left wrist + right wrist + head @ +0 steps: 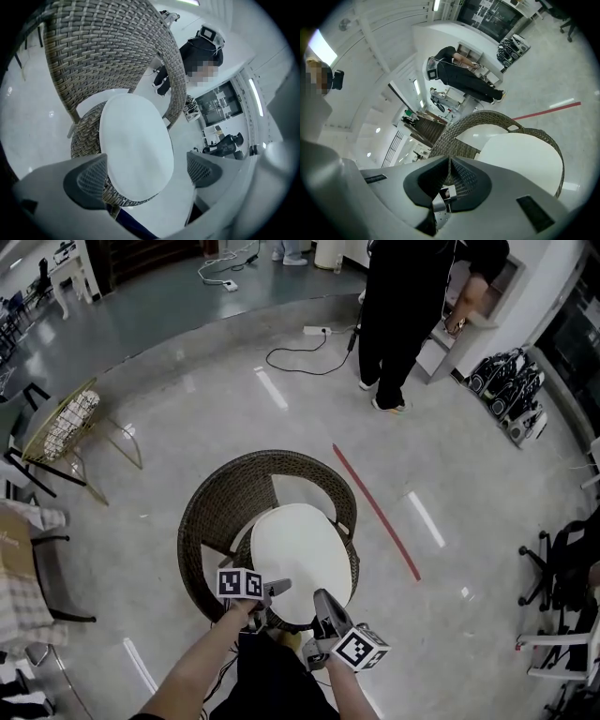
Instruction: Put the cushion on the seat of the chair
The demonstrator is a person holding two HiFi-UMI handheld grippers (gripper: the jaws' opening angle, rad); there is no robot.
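Left gripper: pads stood wide apart, gripping nothing. Past the gap lay the cushion, clear of both pads, its near edge just beyond the tips.

Right gripper: pads pressed together, nothing between them. The cushion lay ahead and to its right, apart from the jaws.

Head view: left gripper and right gripper hung side by side at the near edge of the chair, tips toward it. Whether either tip touched the wicker rim was not clear from that angle.

Cushion: white, oval, lying flat on the seat and covering most of it. The woven backrest curved round its far side, with a bare strip of seat showing between the two.

Beyond the chair to the right, a red line ran slantwise on the floor. Farther off, a person in dark clothes stood at a white counter. A cable trailed on the floor near their feet. Far left, a wire-frame chair.
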